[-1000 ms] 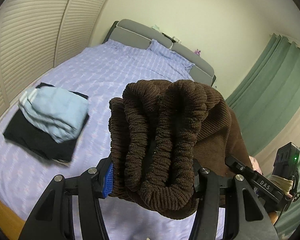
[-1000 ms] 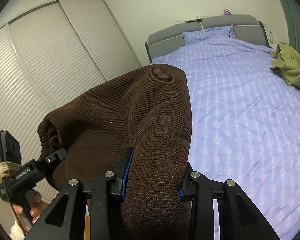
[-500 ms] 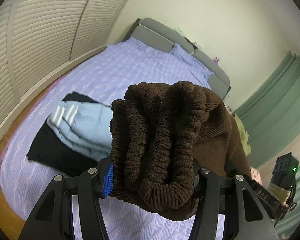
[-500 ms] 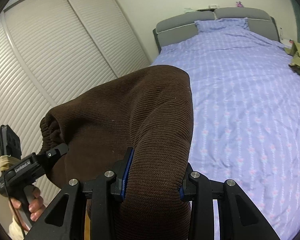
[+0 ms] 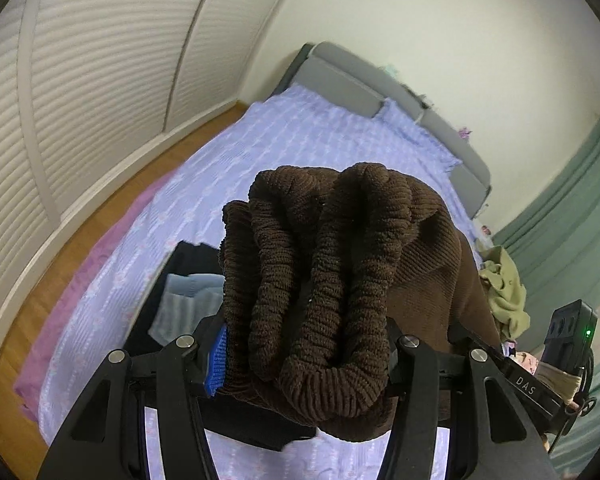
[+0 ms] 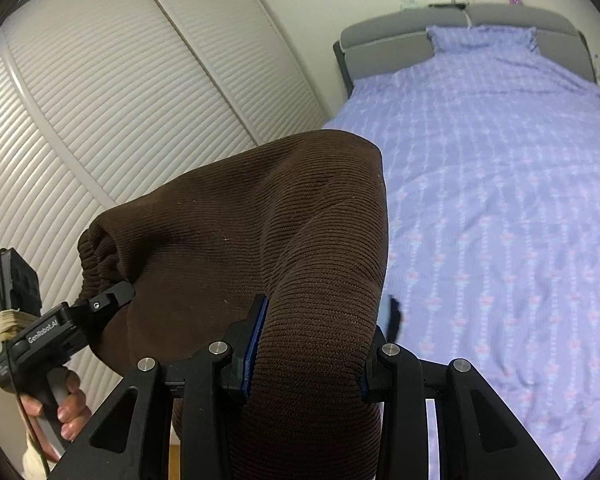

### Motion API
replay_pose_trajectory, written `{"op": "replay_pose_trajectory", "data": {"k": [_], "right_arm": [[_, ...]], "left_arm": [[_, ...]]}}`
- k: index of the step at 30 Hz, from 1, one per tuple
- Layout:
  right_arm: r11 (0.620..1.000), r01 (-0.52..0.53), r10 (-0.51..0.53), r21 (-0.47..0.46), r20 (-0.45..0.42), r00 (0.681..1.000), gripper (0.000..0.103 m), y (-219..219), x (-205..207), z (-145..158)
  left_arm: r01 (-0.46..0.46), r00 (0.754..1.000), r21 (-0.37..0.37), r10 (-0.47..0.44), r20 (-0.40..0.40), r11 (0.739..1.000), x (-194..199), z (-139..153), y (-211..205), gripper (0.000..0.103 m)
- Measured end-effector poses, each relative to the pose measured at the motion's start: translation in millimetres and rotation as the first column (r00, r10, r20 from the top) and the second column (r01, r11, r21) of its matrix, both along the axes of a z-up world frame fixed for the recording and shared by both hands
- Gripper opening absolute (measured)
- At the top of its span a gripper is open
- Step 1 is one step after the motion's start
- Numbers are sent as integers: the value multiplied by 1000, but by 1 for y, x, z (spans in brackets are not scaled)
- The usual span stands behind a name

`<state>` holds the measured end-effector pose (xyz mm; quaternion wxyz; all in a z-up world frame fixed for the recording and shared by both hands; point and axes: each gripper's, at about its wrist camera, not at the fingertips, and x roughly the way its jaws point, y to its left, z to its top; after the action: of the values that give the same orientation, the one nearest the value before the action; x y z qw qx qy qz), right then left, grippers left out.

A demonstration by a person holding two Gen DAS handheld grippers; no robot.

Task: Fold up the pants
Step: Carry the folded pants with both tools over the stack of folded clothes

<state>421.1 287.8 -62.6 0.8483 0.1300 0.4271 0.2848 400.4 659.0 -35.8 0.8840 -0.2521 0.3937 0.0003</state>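
Both claws grip the brown pants [image 5: 332,280], held bunched in the air above the bed [image 5: 300,148]. The left claw [image 5: 304,352] clamps the gathered waistband; the right claw [image 6: 312,344] pinches a thick fold. The pants hide most of the fingertips and much of the folded clothes [image 5: 188,300] lying on the bed below. A green garment [image 5: 504,284] is half hidden at the bed's far side
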Motion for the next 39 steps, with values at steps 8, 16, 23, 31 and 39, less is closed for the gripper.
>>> {"op": "replay_pose_trajectory", "data": {"k": [8, 16, 23, 31, 39], "right_arm": [[999, -2, -3, -44, -102, 995, 37, 36, 28, -44], [995, 14, -32, -101, -179, 983, 37, 47, 55, -80], [993, -15, -13, -119, -230, 973, 39, 60, 60, -102], [991, -25, -16, -129, -309, 951, 41, 63, 57, -141], [987, -39, -12, -157, -314, 949, 43, 67, 60, -153]], "left_arm": [[5, 995, -61, -11, -100, 998, 36, -62, 36, 54], [38, 980, -90, -54, -190, 995, 58, -115, 42, 56], [27, 959, -56, -42, -279, 998, 64, -146, 50, 64], [27, 935, -67, -49, -351, 997, 63, -179, 54, 77], [13, 930, -76, -39, -364, 997, 59, -194, 59, 87]]}}
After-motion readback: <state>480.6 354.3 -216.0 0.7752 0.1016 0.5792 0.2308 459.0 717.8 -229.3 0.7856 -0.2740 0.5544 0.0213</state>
